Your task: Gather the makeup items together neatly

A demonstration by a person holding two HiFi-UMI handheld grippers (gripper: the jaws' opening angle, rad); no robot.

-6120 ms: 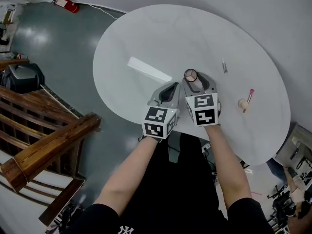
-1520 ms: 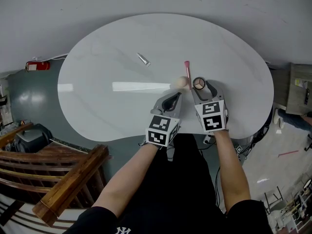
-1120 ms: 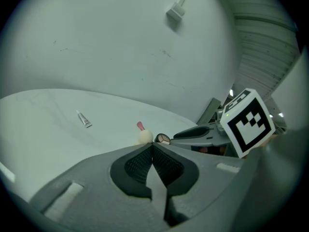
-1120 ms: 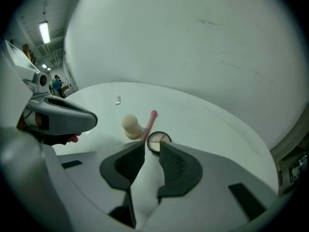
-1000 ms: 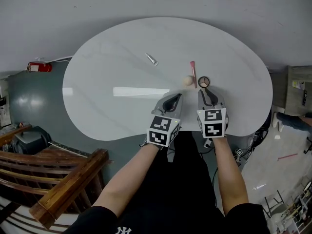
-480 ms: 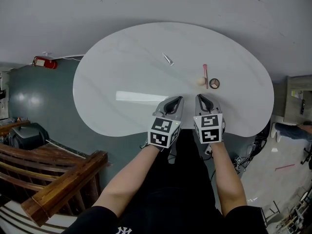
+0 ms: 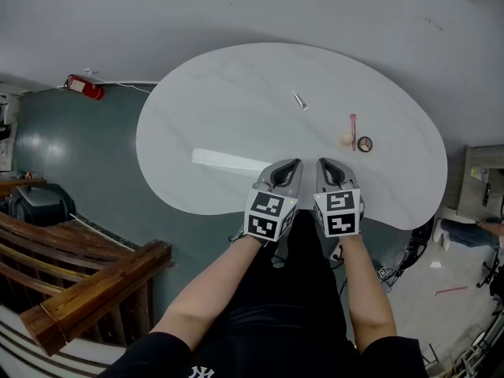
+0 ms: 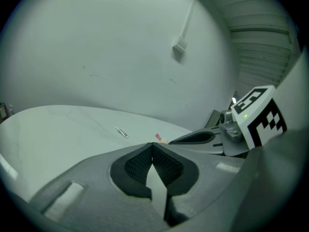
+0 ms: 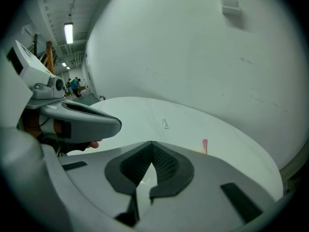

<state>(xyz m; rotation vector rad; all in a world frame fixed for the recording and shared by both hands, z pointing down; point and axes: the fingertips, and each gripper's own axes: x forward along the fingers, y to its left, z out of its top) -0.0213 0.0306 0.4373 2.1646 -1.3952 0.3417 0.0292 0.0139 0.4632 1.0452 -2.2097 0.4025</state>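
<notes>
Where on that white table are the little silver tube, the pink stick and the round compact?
silver tube (image 7: pixel 299 101), head view, middle of its body.
pink stick (image 7: pixel 353 124), head view, middle of its shaft.
round compact (image 7: pixel 365 143), head view, centre of its round face.

The left gripper (image 8: pixel 152 146) has its dark ribbed fingers (image 8: pixel 137 166) closed tip to tip, with nothing between them. Beyond them, on the white surface (image 8: pixel 58 129), lies a small tube (image 8: pixel 121 132). Nearer, a pink stick (image 8: pixel 158 136) shows beside a beige sponge (image 8: pixel 164 140).
</notes>
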